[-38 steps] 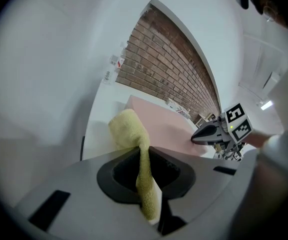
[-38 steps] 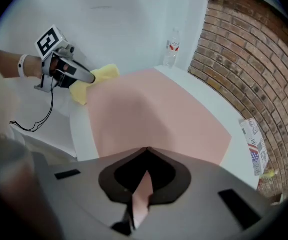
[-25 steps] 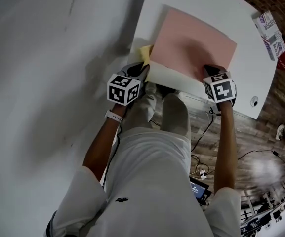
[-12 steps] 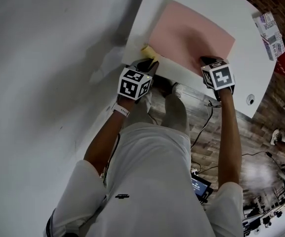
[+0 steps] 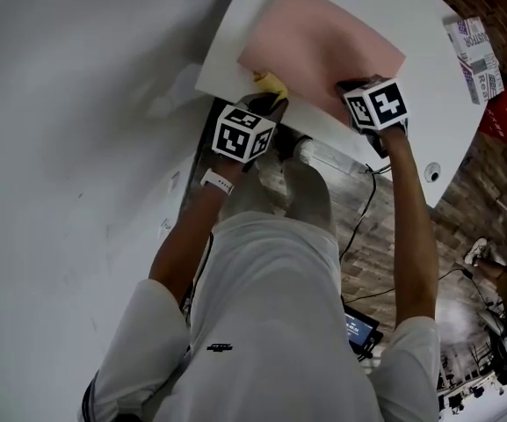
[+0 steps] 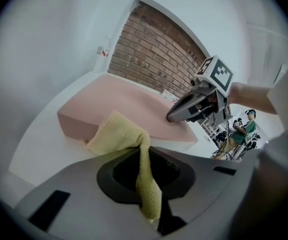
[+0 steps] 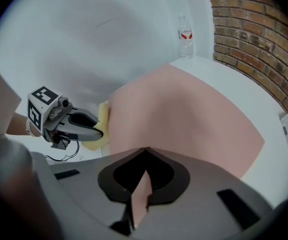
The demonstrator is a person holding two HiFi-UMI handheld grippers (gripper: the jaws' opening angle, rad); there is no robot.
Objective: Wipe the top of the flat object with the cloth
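Both forearms reach forward over the near edge of the white tabletop [image 5: 438, 117], the left bent at the elbow with a white band [image 5: 210, 181] on the wrist, the right nearly straight. The left claw [image 5: 267, 105] is clenched on a yellow cloth [image 5: 271, 83], which trails out from between its jaws and bunches against the near left corner of the pink pad [image 5: 323, 38]. The right claw [image 5: 351, 88] grips the pad's near edge at the right, a pink sliver pinched between its jaws. The pad lies flat on the tabletop, its far corner toward the brick wall [image 6: 153, 54]. A clear bottle [image 7: 185, 36] stands at the tabletop's far side by a white wall [image 5: 77, 148], a printed box [image 5: 477, 55] lies near the right edge, and cables run over the wood floor [image 5: 367, 236] below.
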